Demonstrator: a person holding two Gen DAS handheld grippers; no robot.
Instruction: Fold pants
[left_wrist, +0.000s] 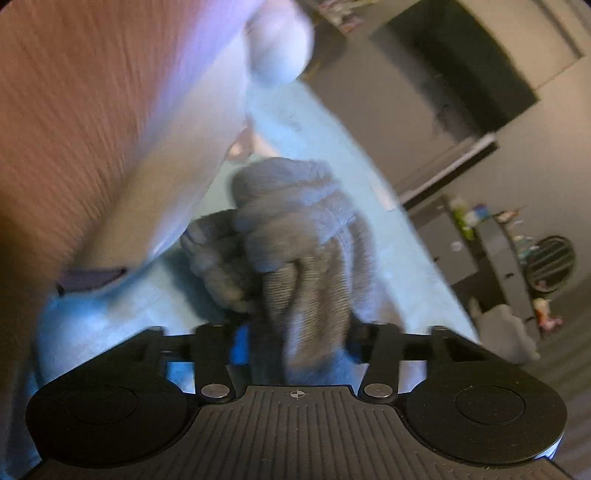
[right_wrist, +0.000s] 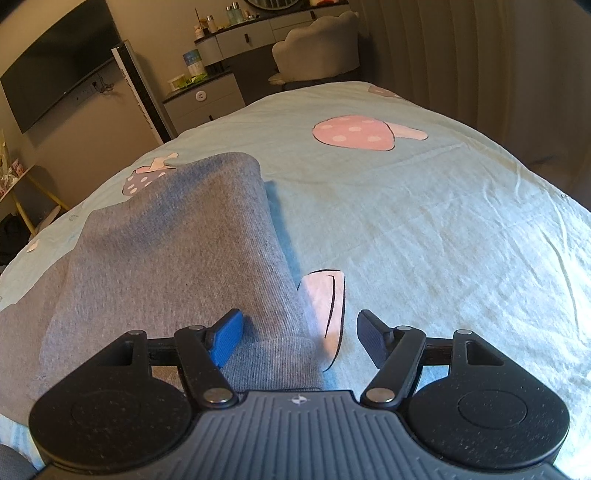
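Grey pants (left_wrist: 295, 251) bunch in left claw (left_wrist: 299, 332); right view shows them flat.

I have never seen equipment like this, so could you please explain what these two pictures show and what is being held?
A person holds a two-finger gripper in each hand; each has a fisheye camera looking along its fingers. The left view, blurred, shows the left gripper with bunched grey pants between its fingers; whether it presses them I cannot tell. In the right view the right gripper stands open over the pants, which lie on a light blue bedsheet printed with mushrooms. One pad rests on the fabric.
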